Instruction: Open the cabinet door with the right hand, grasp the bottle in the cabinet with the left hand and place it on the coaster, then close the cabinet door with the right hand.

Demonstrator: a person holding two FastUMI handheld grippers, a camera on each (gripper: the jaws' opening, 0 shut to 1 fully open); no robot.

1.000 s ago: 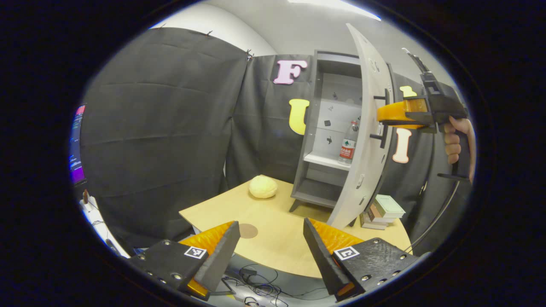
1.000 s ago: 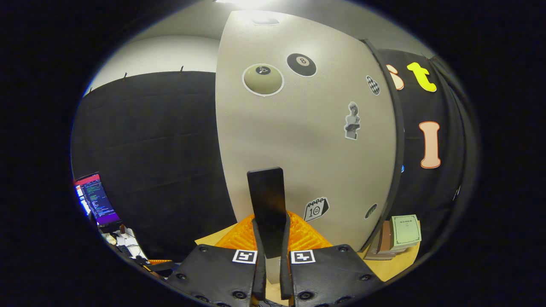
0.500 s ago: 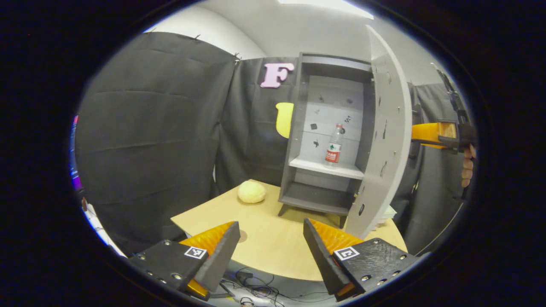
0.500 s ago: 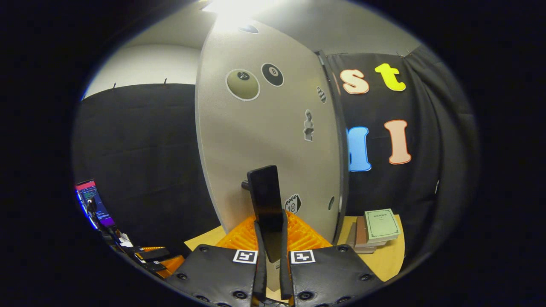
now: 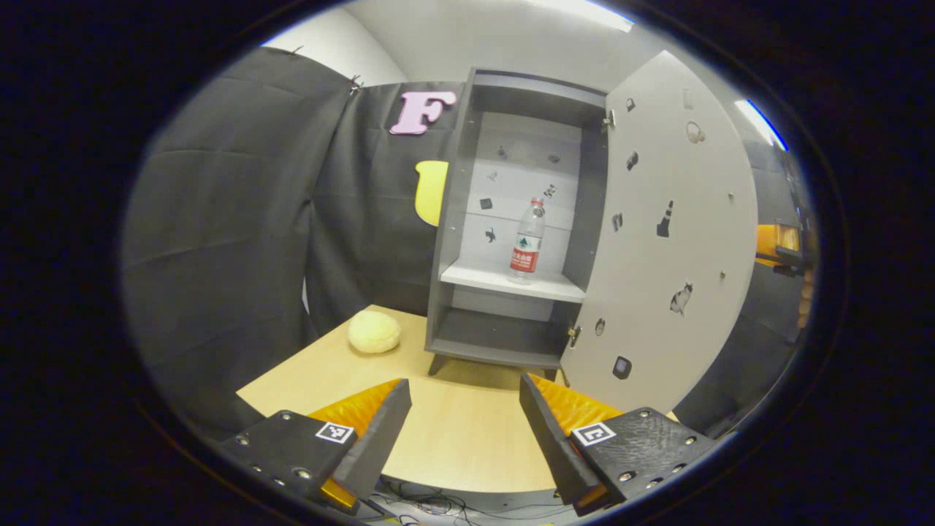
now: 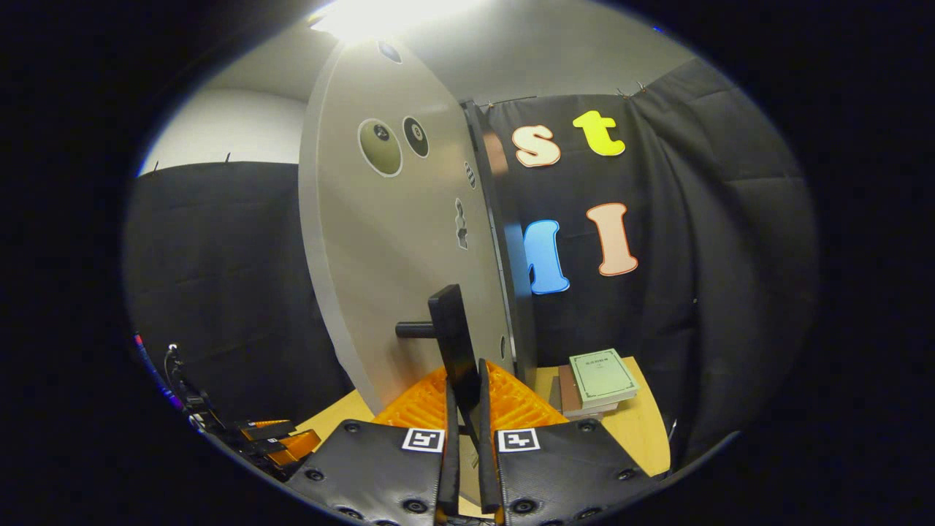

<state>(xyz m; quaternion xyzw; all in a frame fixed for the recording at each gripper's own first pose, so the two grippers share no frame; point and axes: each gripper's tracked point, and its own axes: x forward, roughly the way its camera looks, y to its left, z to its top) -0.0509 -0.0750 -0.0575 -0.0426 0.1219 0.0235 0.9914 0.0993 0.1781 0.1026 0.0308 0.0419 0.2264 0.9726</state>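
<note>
A grey cabinet (image 5: pixel 511 219) stands at the back of the wooden table (image 5: pixel 453 431) with its door (image 5: pixel 672 241) swung wide to the right. On the white middle shelf stands a clear bottle (image 5: pixel 527 241) with a red label, upright. My left gripper (image 5: pixel 465 424) hovers open over the table's near edge, well short of the cabinet, nothing between its fingers. In the right gripper view the door (image 6: pixel 394 248) shows its stickered outer face, and my right gripper (image 6: pixel 467 416) is shut on the door handle (image 6: pixel 454 340), a black vertical bar.
A pale yellow round lump (image 5: pixel 374 331) lies on the table left of the cabinet. A small stack of books (image 6: pixel 599 376) sits on the table's right corner behind the door. Cables hang below the near edge (image 5: pixel 431 504).
The door has swung from half open to wide open, drawn by the right gripper. The left gripper view has turned to face the cabinet, and the bottle now shows in full.
</note>
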